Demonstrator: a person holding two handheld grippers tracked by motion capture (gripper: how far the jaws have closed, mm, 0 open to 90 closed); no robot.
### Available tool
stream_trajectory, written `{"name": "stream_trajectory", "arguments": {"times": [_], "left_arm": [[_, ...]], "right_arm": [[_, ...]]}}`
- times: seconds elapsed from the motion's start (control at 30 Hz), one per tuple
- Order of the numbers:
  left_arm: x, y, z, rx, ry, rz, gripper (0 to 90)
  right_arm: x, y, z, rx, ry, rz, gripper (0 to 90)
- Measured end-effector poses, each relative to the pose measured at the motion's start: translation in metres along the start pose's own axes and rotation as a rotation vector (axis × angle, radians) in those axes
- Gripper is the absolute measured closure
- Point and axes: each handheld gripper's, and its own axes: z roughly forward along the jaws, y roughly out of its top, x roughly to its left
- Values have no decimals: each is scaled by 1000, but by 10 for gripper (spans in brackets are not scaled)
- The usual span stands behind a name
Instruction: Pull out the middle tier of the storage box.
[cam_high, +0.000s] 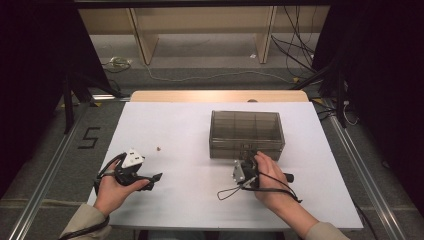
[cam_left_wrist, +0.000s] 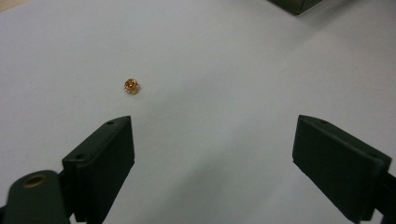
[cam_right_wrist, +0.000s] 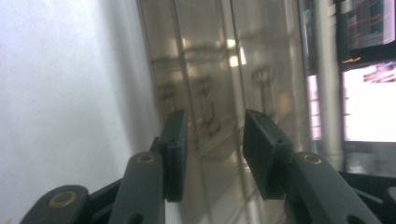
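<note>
Working at the box latch: right hand-held gripper held parted, ungripped; realignment judged necessary; left hand-held gripper released.

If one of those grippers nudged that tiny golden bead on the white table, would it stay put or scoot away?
The golden bead looks roundish and tiny, so it would probably roll on the smooth white table. It seems very light; a slight touch may flick it. The left gripper stands wide open, so closing squarely on something so small looks tricky.

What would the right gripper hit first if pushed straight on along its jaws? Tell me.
Most likely the near wall of the clear box: the right gripper points straight at it, jaws apart with nothing between them. How close it is I cannot tell.
</note>
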Motion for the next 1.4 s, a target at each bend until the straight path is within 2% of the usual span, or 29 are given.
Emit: {"name": "stream_trajectory", "arguments": {"times": [0.03,0.1,0.23,0.3,0.47,0.53,0.67,0.93,1.2,1.4], "left_arm": [[0,0,0,0,0,-1,130],[0,0,0,2,1,1,134],[0,0,1,3,1,0,137],[0,0,1,3,2,-1,140],[1,0,0,2,2,1,140],[1,0,0,2,2,1,140],[1,0,0,-7,-3,-7,140],[1,0,0,-5,-3,-4,143],[0,0,1,-4,-3,-4,145],[0,0,1,-1,-3,-4,146]], "right_arm": [[-2,-4,-1,9,7,-17,617],[-5,-12,0,22,29,-8,623],[-14,-24,0,57,29,-30,624],[-17,-29,1,72,23,-28,626],[-22,-36,6,95,61,-33,628],[-23,-37,8,104,83,-33,631],[-24,-37,9,107,89,-70,638],[-30,-37,9,109,118,-81,678],[-29,-39,9,95,99,-48,694],[-28,-38,8,106,93,-47,694]]}}
